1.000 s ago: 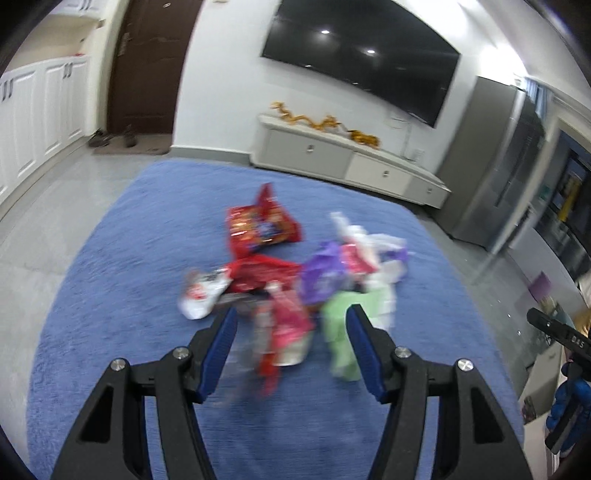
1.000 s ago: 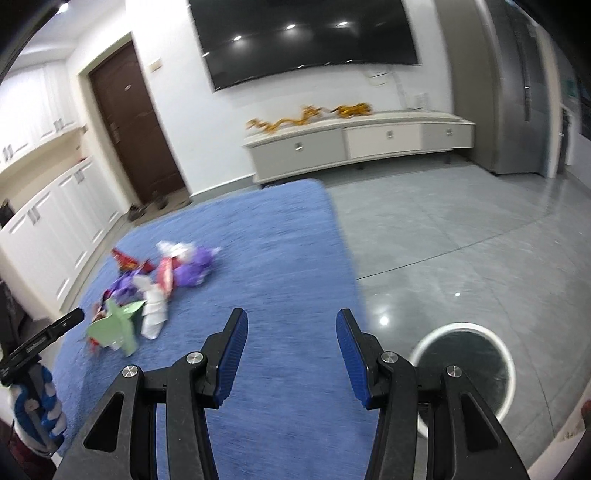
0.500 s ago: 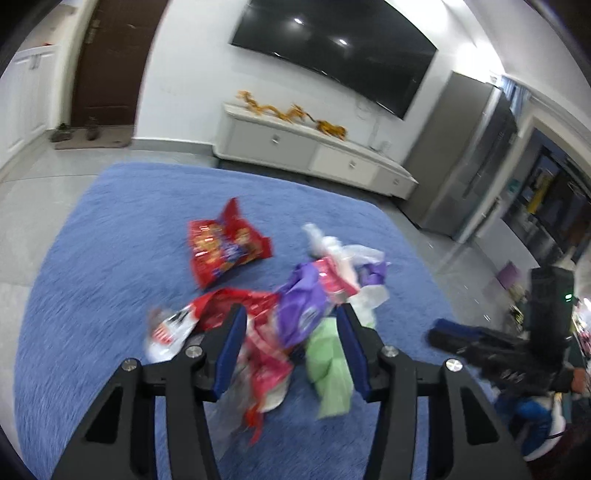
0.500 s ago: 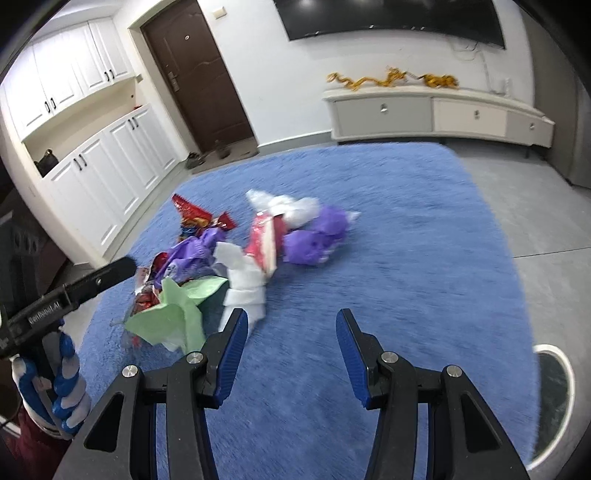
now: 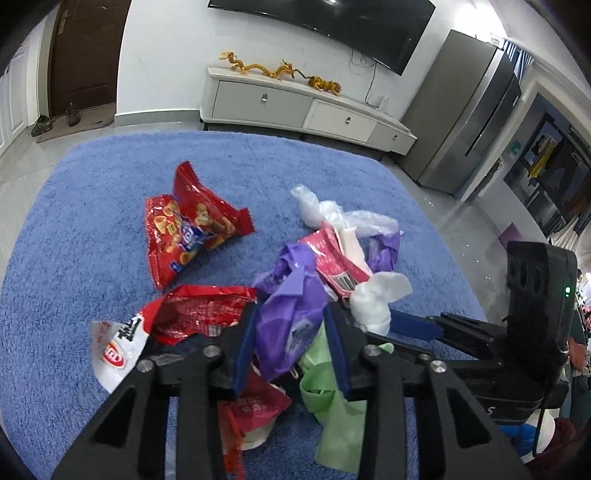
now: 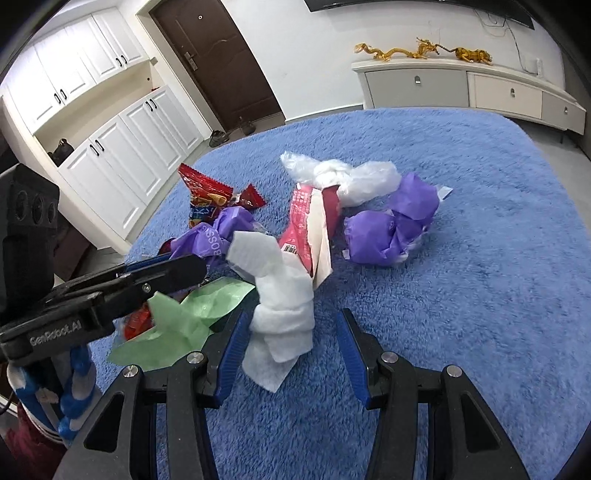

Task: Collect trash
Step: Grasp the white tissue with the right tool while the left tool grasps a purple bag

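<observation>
Trash heap (image 5: 295,295) crowds blue rug (image 5: 92,221); left claw (image 5: 291,343) spread astride purple wrapper (image 5: 291,314), right claw (image 6: 291,354) spread astride white tissue (image 6: 280,306).

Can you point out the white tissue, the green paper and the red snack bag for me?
White tissue (image 6: 282,314), right wrist view, its folded middle.
Green paper (image 6: 173,328), right wrist view, its flat centre.
Red snack bag (image 5: 188,229), left wrist view, its printed front.

A home living room: a big wall-mounted television (image 5: 332,22) above a long white media cabinet (image 5: 295,107) (gold dragon figures (image 5: 258,68) on top), a blue shag rug (image 6: 461,221), white built-in cupboards (image 6: 110,140), and shoes (image 5: 55,118) by the brown door (image 6: 218,62)
</observation>
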Tool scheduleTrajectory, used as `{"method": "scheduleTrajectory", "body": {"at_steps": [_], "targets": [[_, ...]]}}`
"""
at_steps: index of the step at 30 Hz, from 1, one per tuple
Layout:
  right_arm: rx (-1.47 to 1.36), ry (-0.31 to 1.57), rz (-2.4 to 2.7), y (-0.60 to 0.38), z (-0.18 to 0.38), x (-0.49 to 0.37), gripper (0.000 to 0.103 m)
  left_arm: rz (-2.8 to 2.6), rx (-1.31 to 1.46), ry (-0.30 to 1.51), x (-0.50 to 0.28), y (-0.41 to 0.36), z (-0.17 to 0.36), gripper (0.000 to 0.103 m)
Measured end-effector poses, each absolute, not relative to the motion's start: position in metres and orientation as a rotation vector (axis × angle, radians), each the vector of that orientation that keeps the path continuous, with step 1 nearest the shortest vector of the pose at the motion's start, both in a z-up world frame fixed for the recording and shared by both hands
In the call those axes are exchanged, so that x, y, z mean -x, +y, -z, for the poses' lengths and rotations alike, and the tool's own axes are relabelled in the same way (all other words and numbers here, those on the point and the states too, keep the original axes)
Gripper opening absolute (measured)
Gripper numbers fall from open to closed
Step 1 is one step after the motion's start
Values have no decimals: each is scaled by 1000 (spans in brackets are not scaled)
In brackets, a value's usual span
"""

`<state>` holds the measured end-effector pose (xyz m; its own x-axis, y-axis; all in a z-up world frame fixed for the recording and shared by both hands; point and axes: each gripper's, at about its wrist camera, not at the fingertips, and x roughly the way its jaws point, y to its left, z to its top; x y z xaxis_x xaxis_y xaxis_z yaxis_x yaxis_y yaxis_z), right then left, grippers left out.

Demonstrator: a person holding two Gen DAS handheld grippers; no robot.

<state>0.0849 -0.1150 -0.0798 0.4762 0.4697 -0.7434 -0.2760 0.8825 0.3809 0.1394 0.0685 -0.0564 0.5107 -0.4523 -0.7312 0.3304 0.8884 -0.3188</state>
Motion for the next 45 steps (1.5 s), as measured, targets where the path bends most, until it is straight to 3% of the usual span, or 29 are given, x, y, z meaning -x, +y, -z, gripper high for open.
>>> {"method": "scheduleTrajectory", "body": {"at_steps": [3, 7, 30, 38, 45], "targets": [[-229, 965, -477, -121, 78, -81, 27, 485, 149, 915, -139, 67, 54, 22], [-244, 949, -477, -134, 75, -69, 22, 493, 147, 895, -132, 63, 48, 19], [-383, 788, -324, -256, 36, 16, 21, 444, 219, 700, -52, 90, -24, 19], [-413, 750, -245, -303, 38, 42, 21, 487, 174, 720, -40, 41, -32, 19], [-475, 738, -118, -369, 52, 71, 21, 624, 75, 761, -35, -55, -30, 19]]}}
